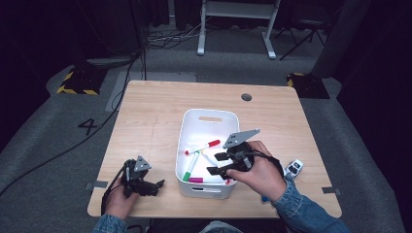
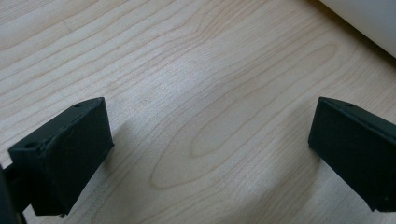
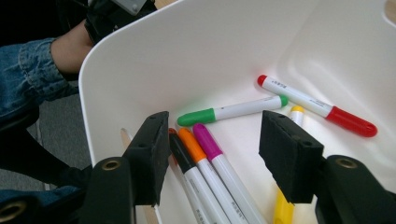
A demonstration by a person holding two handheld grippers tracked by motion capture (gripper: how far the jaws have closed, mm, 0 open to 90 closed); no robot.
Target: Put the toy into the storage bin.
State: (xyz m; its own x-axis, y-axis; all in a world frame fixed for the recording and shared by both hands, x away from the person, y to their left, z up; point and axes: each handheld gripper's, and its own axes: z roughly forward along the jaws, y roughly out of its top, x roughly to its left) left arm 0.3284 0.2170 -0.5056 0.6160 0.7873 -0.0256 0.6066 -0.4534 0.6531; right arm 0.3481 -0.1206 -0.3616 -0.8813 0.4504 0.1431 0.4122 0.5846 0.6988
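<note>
Markers lie loose on the floor of the white bin, which stands at the middle of the wooden table. Right gripper: jaws spread wide and holding nothing, poised inside the bin above a cluster of three markers lying side by side, namely a black-capped marker, an orange-capped marker and a magenta-capped marker. Between and just beyond the jaws, a green-capped marker lies crosswise; farther off, a red-capped marker rests near the far wall, and a yellow marker passes under the right-hand jaw. In the high view, the right gripper hangs over the bin's near right corner. Left gripper: jaws wide apart and empty, low over bare table; in the high view it sits just left of the bin. A small white object lies on the table to the right of the right hand.
</note>
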